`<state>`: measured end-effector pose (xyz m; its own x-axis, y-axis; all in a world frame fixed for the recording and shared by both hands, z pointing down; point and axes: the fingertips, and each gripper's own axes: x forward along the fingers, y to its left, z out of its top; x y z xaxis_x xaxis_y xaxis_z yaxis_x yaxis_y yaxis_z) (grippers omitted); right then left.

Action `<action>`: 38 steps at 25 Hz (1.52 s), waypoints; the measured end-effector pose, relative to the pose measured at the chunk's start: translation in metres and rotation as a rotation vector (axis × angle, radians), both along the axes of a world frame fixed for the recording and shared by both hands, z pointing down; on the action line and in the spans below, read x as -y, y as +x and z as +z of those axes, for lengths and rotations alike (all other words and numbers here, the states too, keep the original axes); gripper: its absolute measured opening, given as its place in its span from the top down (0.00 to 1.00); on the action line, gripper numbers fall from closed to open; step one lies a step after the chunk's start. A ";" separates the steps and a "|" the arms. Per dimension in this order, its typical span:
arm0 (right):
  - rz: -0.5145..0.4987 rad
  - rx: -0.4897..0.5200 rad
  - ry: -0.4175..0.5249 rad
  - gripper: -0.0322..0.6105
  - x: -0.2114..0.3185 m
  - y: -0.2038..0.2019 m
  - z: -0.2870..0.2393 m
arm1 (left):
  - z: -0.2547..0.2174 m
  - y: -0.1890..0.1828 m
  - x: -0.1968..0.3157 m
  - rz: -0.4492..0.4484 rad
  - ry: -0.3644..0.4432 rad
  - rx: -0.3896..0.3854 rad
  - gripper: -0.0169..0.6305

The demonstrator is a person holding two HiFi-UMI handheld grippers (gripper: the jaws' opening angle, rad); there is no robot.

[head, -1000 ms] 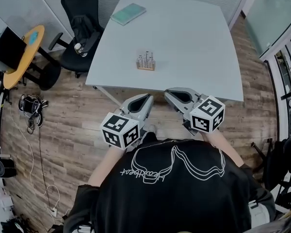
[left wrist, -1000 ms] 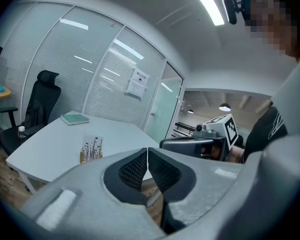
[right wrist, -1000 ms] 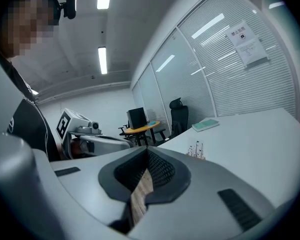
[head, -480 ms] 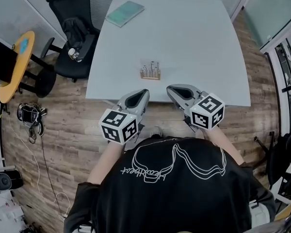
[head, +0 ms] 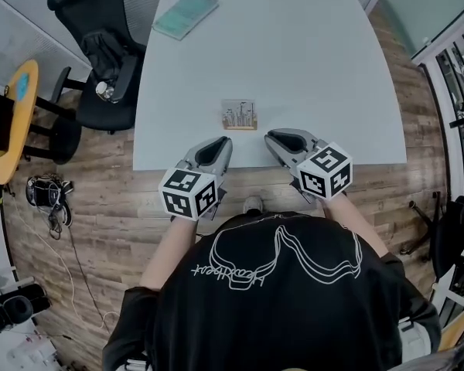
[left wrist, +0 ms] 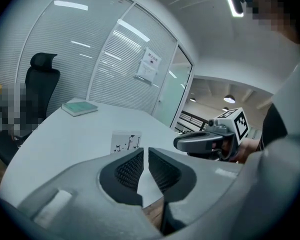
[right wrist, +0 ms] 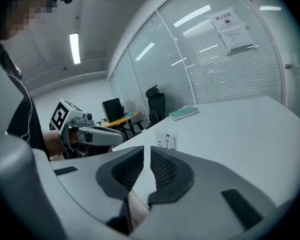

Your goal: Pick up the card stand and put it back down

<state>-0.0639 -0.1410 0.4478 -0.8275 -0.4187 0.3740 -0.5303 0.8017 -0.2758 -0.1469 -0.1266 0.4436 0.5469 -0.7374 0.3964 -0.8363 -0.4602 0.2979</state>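
**Card stand on white table, two hand-held claws at the near edge**

Item 1. The card stand (head: pixel 239 115) is set on the table (head: pixel 317 60), close to the near edge. It is seen as a small white rectangular card printed with fine dark marks, with a tan strip along its near side. In the left gripper view (left wrist: pixel 126 143) and the right gripper view (right wrist: pixel 167 140) the card is shown upright. It lies ahead of the two claws, between their lines, and is touched by neither.

Item 2. The table is broad, smooth, matt and pale grey-white, with rounded corners. A thin teal book (head: pixel 185 15) is laid flat at its far left corner.

Item 3. The left claw (head: pixel 223 140) is moulded in grey plastic, with black ribbed pads (left wrist: pixel 130 166). It is clenched and nothing is held in it. It is pointed forward and slightly down over the table's edge.

Item 4. The right claw (head: pixel 269 135) is of the same make. Its jaws have just been opening; a narrow gap is left and nothing is held between them. It is held level with the left one, angled a little inward.

Item 5. A cube (head: pixel 189 194) with black-and-white square markers is carried at the rear of the left claw.

Item 6. A black office chair (head: pixel 100 60) is placed on wood-plank flooring (head: pixel 93 199) beside the table.
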 end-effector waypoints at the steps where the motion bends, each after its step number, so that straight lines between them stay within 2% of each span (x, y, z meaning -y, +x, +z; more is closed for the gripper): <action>1: 0.004 -0.010 -0.002 0.87 0.003 -0.001 0.005 | 0.005 -0.001 0.004 0.003 -0.010 0.003 0.95; 14: 0.065 -0.103 -0.070 0.83 0.048 -0.014 0.068 | 0.066 -0.030 0.056 -0.007 -0.105 0.050 0.94; 19: 0.082 -0.149 -0.100 0.79 0.061 -0.019 0.094 | 0.088 -0.033 0.069 0.042 -0.143 0.046 0.86; 27: 0.093 -0.187 -0.157 0.74 0.075 -0.027 0.122 | 0.115 -0.033 0.084 0.075 -0.189 0.049 0.80; 34: 0.113 -0.206 -0.167 0.74 0.078 -0.030 0.132 | 0.125 -0.026 0.090 0.085 -0.200 0.074 0.80; 38: 0.128 -0.229 -0.159 0.79 0.082 -0.028 0.135 | 0.128 -0.025 0.091 0.080 -0.207 0.078 0.80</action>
